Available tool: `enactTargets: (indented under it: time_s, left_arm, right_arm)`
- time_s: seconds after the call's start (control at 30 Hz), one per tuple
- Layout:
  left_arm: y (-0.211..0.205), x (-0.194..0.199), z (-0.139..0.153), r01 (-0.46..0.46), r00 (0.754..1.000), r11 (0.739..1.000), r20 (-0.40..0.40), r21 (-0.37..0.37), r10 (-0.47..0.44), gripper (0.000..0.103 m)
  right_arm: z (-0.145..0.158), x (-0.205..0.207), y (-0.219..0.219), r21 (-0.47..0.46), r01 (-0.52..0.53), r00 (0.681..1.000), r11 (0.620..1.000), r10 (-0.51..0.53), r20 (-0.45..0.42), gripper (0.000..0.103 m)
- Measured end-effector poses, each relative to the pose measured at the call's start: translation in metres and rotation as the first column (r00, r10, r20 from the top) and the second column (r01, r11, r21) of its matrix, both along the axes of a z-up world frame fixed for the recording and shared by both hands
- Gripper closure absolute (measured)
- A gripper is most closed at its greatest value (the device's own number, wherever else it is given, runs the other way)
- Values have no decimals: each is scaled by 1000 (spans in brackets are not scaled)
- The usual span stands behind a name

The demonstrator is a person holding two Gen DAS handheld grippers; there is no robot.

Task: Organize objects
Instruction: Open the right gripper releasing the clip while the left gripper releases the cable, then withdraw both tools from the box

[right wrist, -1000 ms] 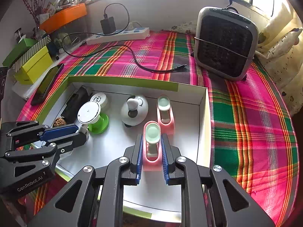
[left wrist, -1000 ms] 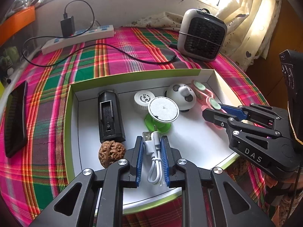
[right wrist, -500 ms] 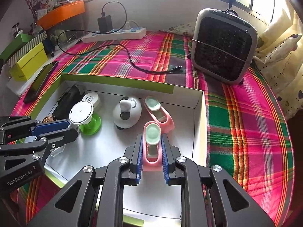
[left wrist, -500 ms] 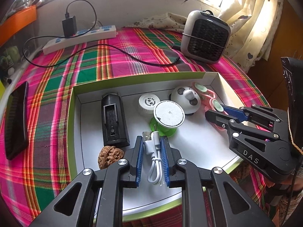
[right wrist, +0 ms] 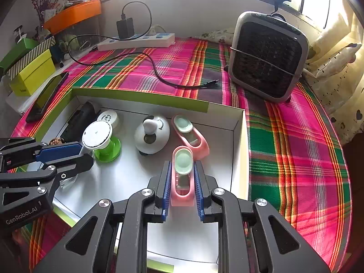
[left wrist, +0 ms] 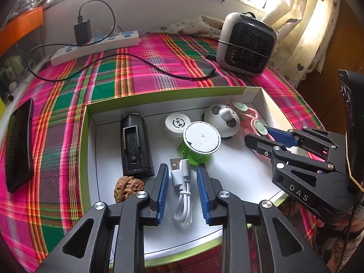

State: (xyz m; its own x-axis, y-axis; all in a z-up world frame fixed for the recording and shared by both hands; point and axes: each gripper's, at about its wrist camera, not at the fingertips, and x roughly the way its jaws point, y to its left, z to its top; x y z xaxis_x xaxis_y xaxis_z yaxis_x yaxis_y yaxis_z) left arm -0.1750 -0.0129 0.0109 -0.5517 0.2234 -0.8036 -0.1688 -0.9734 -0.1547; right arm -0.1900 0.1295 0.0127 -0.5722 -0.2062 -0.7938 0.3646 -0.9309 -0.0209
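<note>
Tray (left wrist: 89,150), one, shallow cardboard, green rim, white floor, is holding eight items.

Pink holders, two, glossy plastic, oblong, each carrying a pale green oval pad. I am keeping one (right wrist: 182,177) between the blue ribbed fingers (right wrist: 167,187) of my right gripper (right wrist: 182,190); the fingers are lying close along its sides, though I cannot tell whether they are pressing it. The second pink holder (right wrist: 191,134) is lying just beyond those fingertips, angled.

White USB cable (left wrist: 182,188), one, bundled, is lying between the fingers (left wrist: 162,187) of my left gripper (left wrist: 182,191), which are standing spread with gaps either side.

Walnut (left wrist: 127,187), one, wrinkled brown, is sitting just left of my left fingers. Black rectangular device (left wrist: 134,143), one, is lying beyond it. Green-based stand with round white top (left wrist: 200,140), one, is standing just ahead of the left fingertips. Round white cap (left wrist: 177,125), one, and white domed toy (left wrist: 221,119), one, are sitting further ahead.

Plaid tablecloth (right wrist: 295,147) is lying beneath the tray.
</note>
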Motion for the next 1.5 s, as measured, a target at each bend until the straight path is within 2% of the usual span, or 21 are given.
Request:
enactTargets:
  time_s: [0.2,0.43,1.1,1.5]
  left_arm:
    - [0,2,1,-8,1000,1000,2,-6,8,70]
    - [-1,10,5,-14,1000,1000,-16,11,14,69]
    - [1,56,30,-5,996,999,-93,42,9,69]
    - [5,84,30,11,994,998,-110,55,-5,69]
  right_arm:
    - [2,2,1,-12,8,1000,1000,-8,-7,67]
    - [7,8,6,-43,22,1000,999,-23,-19,61]
    - [29,51,22,-106,62,995,992,-69,-69,61]
    - [32,82,33,-112,78,991,991,-89,-100,61]
